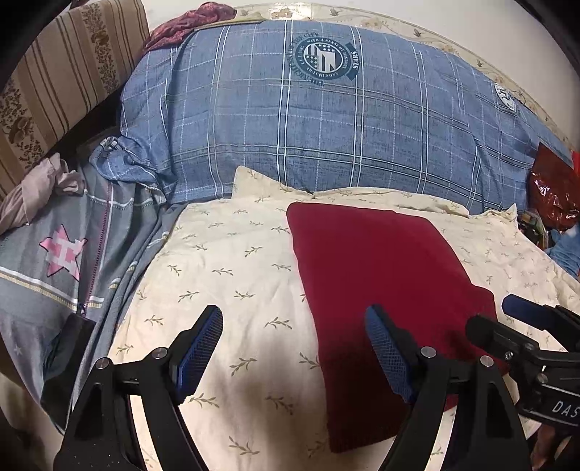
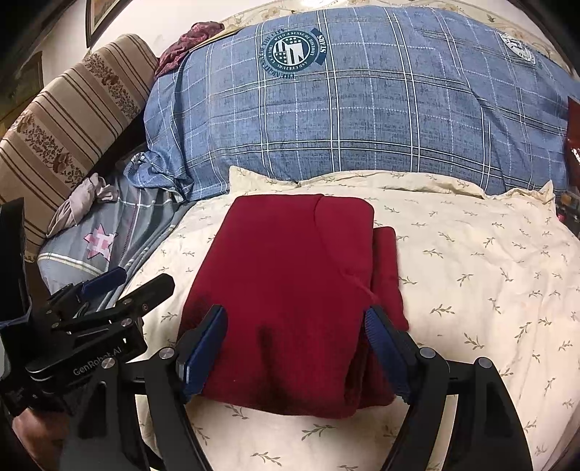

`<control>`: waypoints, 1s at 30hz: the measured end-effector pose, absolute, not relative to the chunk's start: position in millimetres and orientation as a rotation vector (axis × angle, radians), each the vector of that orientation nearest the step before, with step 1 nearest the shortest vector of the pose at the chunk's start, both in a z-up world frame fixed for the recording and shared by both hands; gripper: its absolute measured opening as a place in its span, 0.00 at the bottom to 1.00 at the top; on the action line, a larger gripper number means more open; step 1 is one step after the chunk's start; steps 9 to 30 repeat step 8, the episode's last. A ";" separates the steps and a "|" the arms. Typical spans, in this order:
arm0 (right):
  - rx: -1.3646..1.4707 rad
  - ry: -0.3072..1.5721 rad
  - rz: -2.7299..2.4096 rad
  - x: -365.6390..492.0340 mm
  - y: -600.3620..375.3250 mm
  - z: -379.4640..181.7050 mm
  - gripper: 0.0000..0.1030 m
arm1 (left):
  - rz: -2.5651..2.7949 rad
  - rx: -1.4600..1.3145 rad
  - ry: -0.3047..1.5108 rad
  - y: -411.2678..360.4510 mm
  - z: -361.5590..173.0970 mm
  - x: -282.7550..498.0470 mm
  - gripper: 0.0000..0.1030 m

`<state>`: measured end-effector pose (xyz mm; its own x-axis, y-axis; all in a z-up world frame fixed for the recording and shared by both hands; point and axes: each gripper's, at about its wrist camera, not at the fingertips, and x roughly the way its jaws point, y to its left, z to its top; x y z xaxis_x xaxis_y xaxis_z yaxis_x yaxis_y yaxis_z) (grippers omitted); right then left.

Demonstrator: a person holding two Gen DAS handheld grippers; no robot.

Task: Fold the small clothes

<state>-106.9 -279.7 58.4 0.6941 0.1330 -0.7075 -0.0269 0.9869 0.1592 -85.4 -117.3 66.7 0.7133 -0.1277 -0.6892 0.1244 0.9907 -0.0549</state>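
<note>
Folded dark red garment (image 2: 290,290) at centre frame on cream leaf-print bedding (image 2: 471,271), right gripper (image 2: 295,347) at bottom centre, jaws wide apart over garment's near edge, left gripper (image 2: 119,286) at lower left, blue plaid pillow (image 2: 344,108) across top

A bedroom in a home is shown. A bed (image 2: 489,261) is covered with a cream sheet printed with small leaf sprigs, and a large blue plaid quilt (image 2: 362,119) with a round crest is heaped across its far side. A grey bedcover with a pink star (image 1: 65,253) is seen at the left, beside a striped, flower-patterned cushion (image 1: 61,76). Loose clothing is strewn around the edges, and a framed picture (image 2: 103,14) is hung on the wall.
</note>
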 end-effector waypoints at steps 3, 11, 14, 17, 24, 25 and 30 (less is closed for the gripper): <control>0.142 0.804 0.078 -103.1 -286.6 56.0 0.77 | -0.167 -0.020 0.773 -112.1 63.0 -75.2 0.78; 0.180 0.835 0.017 -89.8 -321.6 47.1 0.78 | -0.142 -0.030 0.786 -90.1 56.1 -44.6 0.78; 0.180 0.835 0.017 -89.8 -321.6 47.1 0.78 | -0.142 -0.030 0.786 -90.1 56.1 -44.6 0.78; 0.180 0.835 0.017 -89.8 -321.6 47.1 0.78 | -0.142 -0.030 0.786 -90.1 56.1 -44.6 0.78; 0.180 0.835 0.017 -89.8 -321.6 47.1 0.78 | -0.142 -0.030 0.786 -90.1 56.1 -44.6 0.78; 0.180 0.835 0.017 -89.8 -321.6 47.1 0.78 | -0.142 -0.030 0.786 -90.1 56.1 -44.6 0.78; 0.180 0.835 0.017 -89.8 -321.6 47.1 0.78 | -0.142 -0.030 0.786 -90.1 56.1 -44.6 0.78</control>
